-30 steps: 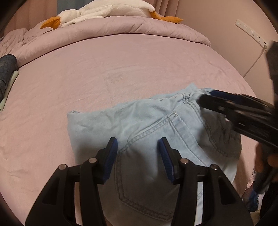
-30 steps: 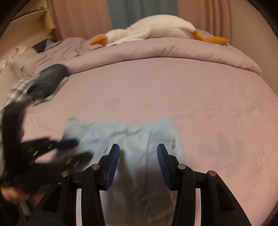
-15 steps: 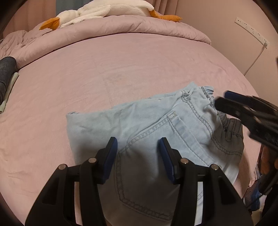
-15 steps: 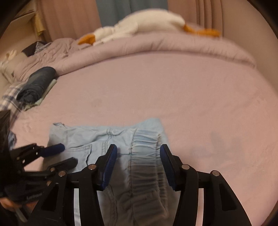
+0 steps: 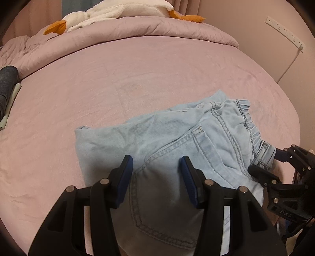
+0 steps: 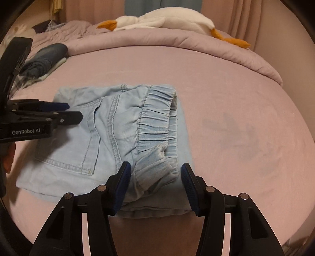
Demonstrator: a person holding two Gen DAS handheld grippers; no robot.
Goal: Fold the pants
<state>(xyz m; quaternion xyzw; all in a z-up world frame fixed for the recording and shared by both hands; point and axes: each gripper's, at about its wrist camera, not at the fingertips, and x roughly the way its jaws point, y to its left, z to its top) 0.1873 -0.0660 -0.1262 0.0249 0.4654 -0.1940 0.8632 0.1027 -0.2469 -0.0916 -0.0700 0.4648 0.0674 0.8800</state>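
**Pants in a folded bundle on the pink bed, both tools unclenched**

Found the pants [image 5: 167,141], light blue denim, lying as a squat folded bundle on the bed [image 5: 137,78], near its front edge and flat on the pink sheet. Saw a stitched back pocket on the upper layer and the gathered elastic waistband along the bundle's right-hand side, with one end of that band curled over towards the right wrist camera.

Held the left gripper [image 5: 156,163] tilted down over the pocket area, blue pads set moderately apart, denim below the gap but nothing pinched. From the right wrist view, spotted the same tool [image 6: 74,112] reaching in from the left, tips above the pocket's upper corner; could not tell from there whether they touched the cloth.

Held the right gripper [image 6: 154,171] over the near end of the waistband, jaws spread to a middling width on either side of the curled band, pads clear of the fabric. From the left wrist view, made out this tool [image 5: 263,161] at the bundle's right edge, just beside the waistband.

Noted a rolled pink duvet [image 5: 137,27] across the far end of the bed, with a white plush goose [image 5: 118,9] stretched along it. Noted also a dark folded garment [image 6: 47,57] at the far left, well apart from the pants, and a white power strip [image 5: 283,29] on the wall at right.
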